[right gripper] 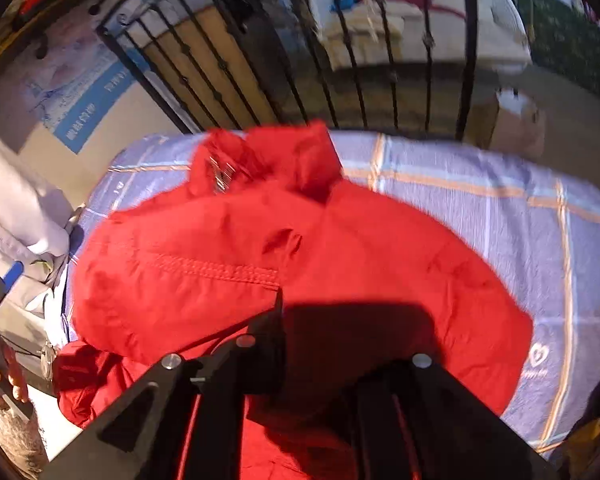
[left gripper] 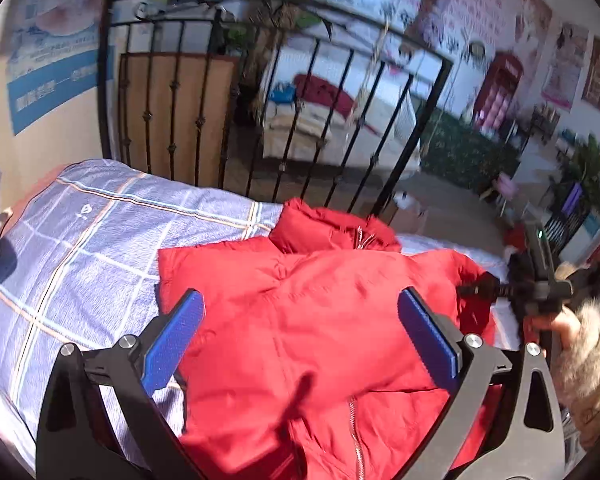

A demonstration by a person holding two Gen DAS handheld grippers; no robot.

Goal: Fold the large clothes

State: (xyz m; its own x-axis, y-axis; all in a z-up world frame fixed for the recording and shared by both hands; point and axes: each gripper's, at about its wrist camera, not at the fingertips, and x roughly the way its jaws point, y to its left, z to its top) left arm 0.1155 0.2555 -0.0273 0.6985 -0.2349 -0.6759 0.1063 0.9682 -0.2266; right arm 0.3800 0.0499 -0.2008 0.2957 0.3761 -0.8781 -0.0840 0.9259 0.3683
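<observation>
A red padded jacket (left gripper: 320, 332) lies on the bed, collar and zip toward the railing. My left gripper (left gripper: 300, 332) is open above its front, blue pads (left gripper: 172, 340) wide apart and empty. In the right wrist view the jacket (right gripper: 260, 248) is folded over in a bulging layer, and my right gripper (right gripper: 340, 320) sits under that red cloth, its fingertips hidden in shadow. The right gripper also shows in the left wrist view (left gripper: 540, 280) at the jacket's right edge, held by a hand in a fur cuff.
The bed has a blue checked sheet (left gripper: 80, 240). A black iron railing (left gripper: 300, 120) stands at the bed's far edge. A grey-white cloth (right gripper: 16, 220) lies at the left. A cardboard box (right gripper: 516, 120) stands beyond the railing.
</observation>
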